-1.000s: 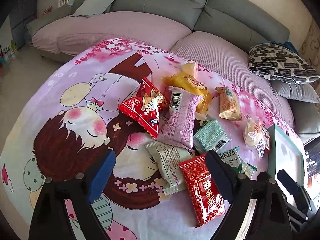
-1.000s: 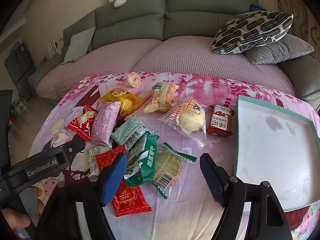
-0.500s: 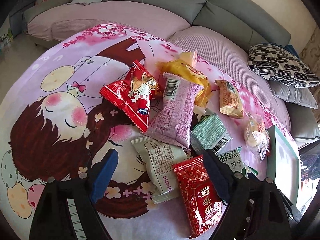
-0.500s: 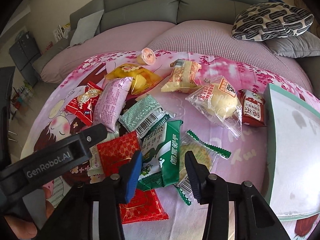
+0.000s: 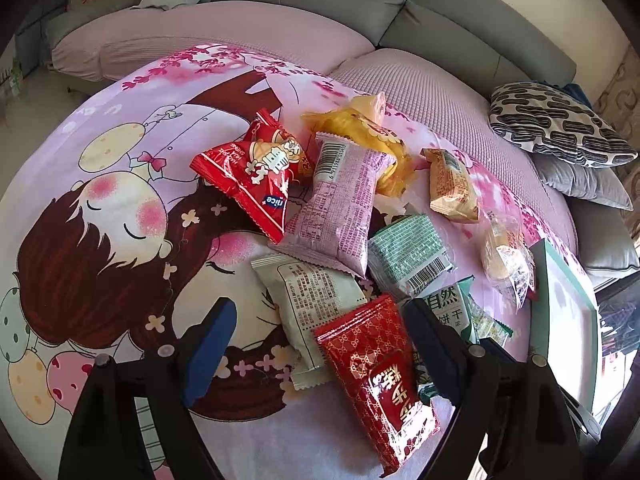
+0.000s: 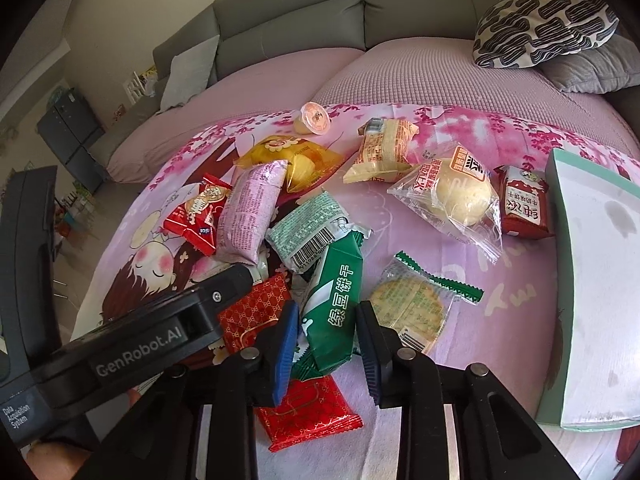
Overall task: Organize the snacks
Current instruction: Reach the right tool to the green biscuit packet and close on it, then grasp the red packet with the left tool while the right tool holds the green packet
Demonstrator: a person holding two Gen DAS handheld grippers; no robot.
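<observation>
My right gripper (image 6: pixel 326 344) is closing its jaws around the green biscuit packet (image 6: pixel 334 304), lower centre of frame. My left gripper (image 5: pixel 316 344) hangs wide over the red packet (image 5: pixel 376 380). Advice: grip mid-packet, lift clear before carrying to the tray (image 6: pixel 560 248) at right.

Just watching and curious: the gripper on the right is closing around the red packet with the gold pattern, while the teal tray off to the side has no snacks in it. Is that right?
Not quite. The right gripper is closing around the green biscuit packet, not the red packet with the gold pattern, which lies beside and beneath it. The right wrist view shows this. The teal tray indeed holds no snacks.
</observation>
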